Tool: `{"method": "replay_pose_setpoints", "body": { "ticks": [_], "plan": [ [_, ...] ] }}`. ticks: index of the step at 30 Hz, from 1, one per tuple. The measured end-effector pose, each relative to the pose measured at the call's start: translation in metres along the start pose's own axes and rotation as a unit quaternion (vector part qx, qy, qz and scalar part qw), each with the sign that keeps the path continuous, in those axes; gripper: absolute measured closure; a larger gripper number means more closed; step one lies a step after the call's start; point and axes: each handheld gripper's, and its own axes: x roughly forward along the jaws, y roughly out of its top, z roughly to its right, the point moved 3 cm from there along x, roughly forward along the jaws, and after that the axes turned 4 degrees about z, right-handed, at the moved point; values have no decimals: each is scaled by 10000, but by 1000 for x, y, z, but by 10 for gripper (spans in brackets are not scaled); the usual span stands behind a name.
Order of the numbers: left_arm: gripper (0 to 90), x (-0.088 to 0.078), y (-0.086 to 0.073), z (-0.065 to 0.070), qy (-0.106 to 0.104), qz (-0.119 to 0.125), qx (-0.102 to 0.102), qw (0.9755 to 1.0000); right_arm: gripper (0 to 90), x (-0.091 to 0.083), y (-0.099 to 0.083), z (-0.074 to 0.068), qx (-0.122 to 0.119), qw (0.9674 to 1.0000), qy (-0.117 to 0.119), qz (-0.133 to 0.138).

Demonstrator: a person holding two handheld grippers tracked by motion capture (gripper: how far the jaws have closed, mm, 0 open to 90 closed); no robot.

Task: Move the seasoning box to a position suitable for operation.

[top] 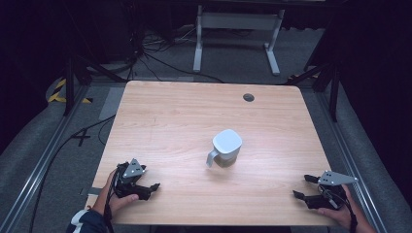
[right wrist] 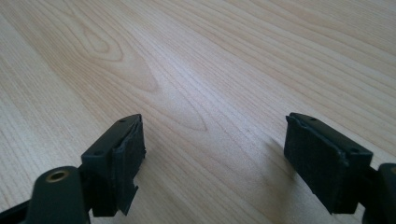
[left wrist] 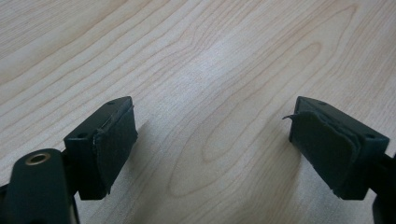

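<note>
Nothing looked begun: both the left gripper (top: 154, 186) and right gripper (top: 302, 187) rested wide and empty on the pale wooden worktop (top: 170, 116), the white handled jug (top: 225, 148) untouched between them.

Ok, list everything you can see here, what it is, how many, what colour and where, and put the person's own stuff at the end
table: one, light wood, middle of the high view, seen close up in both gripper views
mug: one, white to grey, upside down near the table's middle, handle toward the person's left
grommet hole: one, dark, near the table's far edge
desk frame: one, white, on the floor beyond the table
cables: several, black, on the grey floor beyond the far left corner
hazard tape: yellow and black, on the floor at far left
left tool: one, black with a grey plate, near left edge, jaws apart, nothing between them
right tool: one, black with a grey plate, near right edge, jaws apart, nothing between them
</note>
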Motion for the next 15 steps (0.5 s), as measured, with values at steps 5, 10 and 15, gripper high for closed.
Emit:
{"method": "replay_pose_setpoints", "body": {
  "ticks": [5, 10, 15],
  "plan": [
    [128, 2, 1, -1, -10, 23, -39, 10000, 202, 0, 0, 0, 0, 10000, 14, -9],
    [123, 2, 1, -1, -2, 19, -14, 10000, 202, 0, 0, -1, 23, 10000, -40, 6],
    [123, 2, 1, -1, 34, 22, -33, 10000, 201, 0, 0, -1, 32, 10000, -44, 3]
  ]
}}
